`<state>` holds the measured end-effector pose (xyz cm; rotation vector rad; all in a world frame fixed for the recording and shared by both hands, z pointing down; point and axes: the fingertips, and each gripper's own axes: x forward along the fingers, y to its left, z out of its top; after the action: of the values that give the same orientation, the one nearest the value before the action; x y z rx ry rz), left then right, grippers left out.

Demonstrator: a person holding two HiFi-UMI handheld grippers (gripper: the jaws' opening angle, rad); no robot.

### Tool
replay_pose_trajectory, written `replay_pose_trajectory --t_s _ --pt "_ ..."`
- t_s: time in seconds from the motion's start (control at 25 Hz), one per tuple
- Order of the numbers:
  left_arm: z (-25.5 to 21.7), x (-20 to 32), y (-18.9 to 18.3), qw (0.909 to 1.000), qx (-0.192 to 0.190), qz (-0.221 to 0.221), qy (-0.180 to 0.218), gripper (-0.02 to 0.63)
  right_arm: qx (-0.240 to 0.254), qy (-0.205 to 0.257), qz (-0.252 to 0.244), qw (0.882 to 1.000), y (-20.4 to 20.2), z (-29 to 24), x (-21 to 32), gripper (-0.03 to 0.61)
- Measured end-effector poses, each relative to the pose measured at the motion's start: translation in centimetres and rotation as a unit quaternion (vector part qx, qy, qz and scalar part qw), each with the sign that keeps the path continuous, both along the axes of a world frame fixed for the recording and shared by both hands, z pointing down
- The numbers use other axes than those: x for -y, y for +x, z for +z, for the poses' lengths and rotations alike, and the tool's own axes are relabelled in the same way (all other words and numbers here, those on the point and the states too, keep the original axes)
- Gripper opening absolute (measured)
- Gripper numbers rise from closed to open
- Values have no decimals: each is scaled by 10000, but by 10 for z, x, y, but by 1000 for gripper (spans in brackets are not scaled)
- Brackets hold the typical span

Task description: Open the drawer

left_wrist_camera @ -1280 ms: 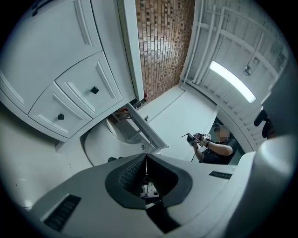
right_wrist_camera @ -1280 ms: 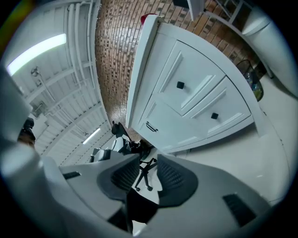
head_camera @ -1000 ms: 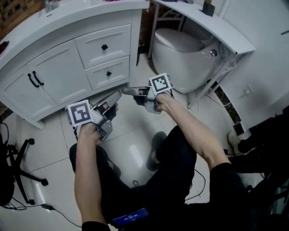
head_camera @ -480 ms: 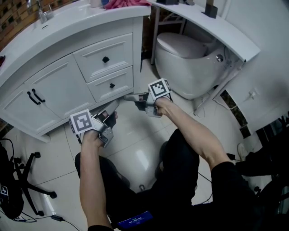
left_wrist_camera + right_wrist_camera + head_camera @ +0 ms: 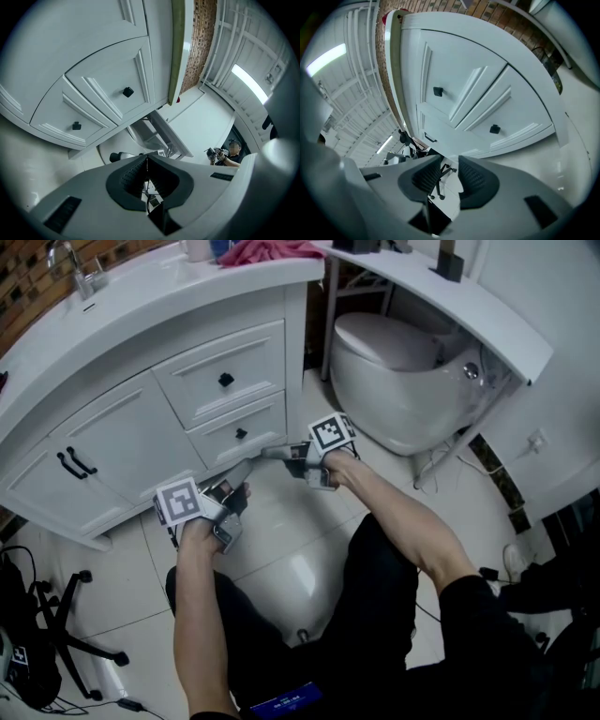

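Hovering low before the white vanity, the left gripper has its jaws pressed together, the right gripper nearly so, both empty; lower drawer sits closed at eleven o'clock, just beyond their tips, upper drawer closed above, contents hidden

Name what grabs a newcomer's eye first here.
A curved white vanity fills the upper left, its upper drawer and lower drawer both shut. Low before it, the left gripper and right gripper hover with tips nearly meeting, nothing between their jaws. A white toilet sits at right.
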<state>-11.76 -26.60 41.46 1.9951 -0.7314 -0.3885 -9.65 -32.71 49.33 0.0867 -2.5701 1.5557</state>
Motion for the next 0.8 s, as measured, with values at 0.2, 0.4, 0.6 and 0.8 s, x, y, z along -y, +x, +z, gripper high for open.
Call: replay_pose_trajectory --t_s 0.2,0.4,0.6,0.8 --pt "11 15 -3 9999 65 -23 -106 -9 -39 -74 -65 9999 -12 15 12 137" --pt "20 22 2 9995 188 3 -250 -9 -44 -109 -153 9998 -23 26 21 137" --pt "27 29 0 9996 -73 50 -272 -9 -196 -62 -77 9998 -23 41 34 138" --pt "42 40 -19 9988 61 -166 -463 -9 -214 -161 -24 9996 -25 52 47 137"
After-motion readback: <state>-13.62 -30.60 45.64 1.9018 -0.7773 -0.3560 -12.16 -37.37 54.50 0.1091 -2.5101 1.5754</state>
